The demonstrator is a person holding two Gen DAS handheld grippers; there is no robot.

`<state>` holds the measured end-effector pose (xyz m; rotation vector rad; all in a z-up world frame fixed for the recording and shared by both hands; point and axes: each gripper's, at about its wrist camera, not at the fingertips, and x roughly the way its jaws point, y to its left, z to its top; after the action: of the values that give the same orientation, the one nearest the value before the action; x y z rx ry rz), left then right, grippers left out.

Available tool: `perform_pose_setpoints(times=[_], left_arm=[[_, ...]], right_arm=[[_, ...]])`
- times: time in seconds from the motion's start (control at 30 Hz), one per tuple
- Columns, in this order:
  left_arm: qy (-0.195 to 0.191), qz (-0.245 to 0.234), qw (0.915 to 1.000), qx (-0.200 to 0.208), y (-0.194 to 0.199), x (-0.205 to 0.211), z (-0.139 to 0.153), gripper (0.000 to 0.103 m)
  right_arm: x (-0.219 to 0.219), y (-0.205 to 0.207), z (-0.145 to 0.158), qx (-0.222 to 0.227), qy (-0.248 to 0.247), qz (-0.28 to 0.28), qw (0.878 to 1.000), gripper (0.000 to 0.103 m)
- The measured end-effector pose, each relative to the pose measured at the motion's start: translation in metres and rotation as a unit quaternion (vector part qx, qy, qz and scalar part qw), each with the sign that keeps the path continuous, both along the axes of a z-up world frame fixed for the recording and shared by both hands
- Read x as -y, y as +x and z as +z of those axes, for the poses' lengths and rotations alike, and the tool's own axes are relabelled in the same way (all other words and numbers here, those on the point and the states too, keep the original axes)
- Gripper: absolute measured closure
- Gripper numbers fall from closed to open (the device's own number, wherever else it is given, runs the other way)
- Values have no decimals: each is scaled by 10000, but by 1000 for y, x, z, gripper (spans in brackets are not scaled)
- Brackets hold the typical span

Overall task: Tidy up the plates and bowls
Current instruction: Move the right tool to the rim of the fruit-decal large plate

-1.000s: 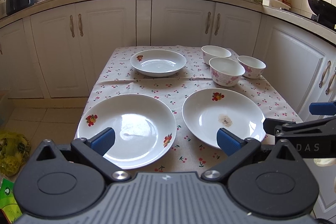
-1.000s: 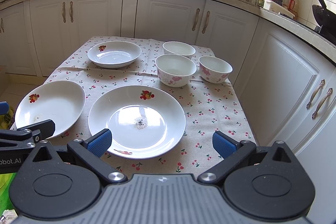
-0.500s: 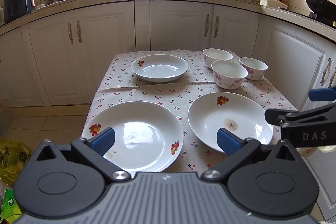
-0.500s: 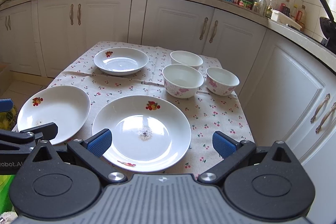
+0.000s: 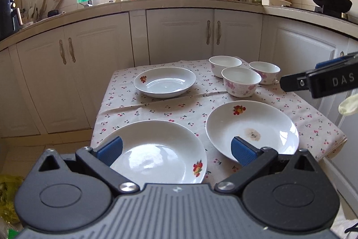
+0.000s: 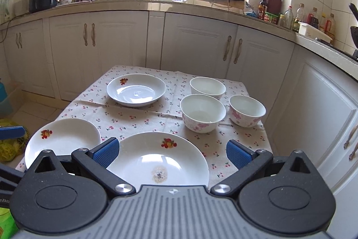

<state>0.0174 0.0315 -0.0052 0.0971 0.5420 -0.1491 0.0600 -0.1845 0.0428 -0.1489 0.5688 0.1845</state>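
Note:
Three white plates with fruit prints lie on a cherry-print tablecloth: near left plate, near right plate with a brown stain, far plate. Three white bowls with pink flowers stand at the far right. My left gripper is open and empty above the near left plate. My right gripper is open and empty above the stained plate. The right wrist view also shows the left plate, far plate and the bowls.
White kitchen cabinets and a cluttered counter surround the small table. The right gripper's finger shows at the right edge of the left wrist view. A black wok sits at the far right. A yellow bag lies on the floor left.
Both grippers have tilted up and drawn back a little, so the plates sit lower in each view and more of the counter and window shows. Nothing on the table moved.

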Motion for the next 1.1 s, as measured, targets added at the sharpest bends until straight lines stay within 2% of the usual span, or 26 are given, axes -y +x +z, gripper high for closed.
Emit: perform_pose_setpoints(times=[0.13, 0.2, 0.3, 0.43, 0.6, 0.73, 0.83, 1.1], left_arm=[[-34, -85, 9998, -153, 4, -10, -9, 1], [-107, -29, 9999, -105, 0, -17, -14, 1], [80, 56, 9999, -46, -6, -24, -21, 1], [128, 6, 9989, -444, -9, -39, -34, 1], [260, -236, 9978, -569, -19, -53, -52, 1], [-11, -242, 9964, -811, -11, -69, -66, 1], [-149, -315, 9961, -807, -5, -75, -71, 1], [-320, -490, 9939, -936, 17, -86, -85, 1]], right_arm=[[-4, 13, -6, -100, 38, 125, 9999, 0], [-6, 19, -10, -175, 109, 244, 9995, 0], [-9, 27, -13, -236, 245, 438, 9985, 0], [-15, 34, -15, -287, 552, 973, 9933, 0], [-34, 43, -20, -465, 668, 1489, 9855, 0], [-47, 51, -21, -593, 662, 1664, 9821, 0], [-55, 58, -23, -707, 637, 1716, 9806, 0], [-78, 77, -34, -995, 403, 1905, 9758, 0]])
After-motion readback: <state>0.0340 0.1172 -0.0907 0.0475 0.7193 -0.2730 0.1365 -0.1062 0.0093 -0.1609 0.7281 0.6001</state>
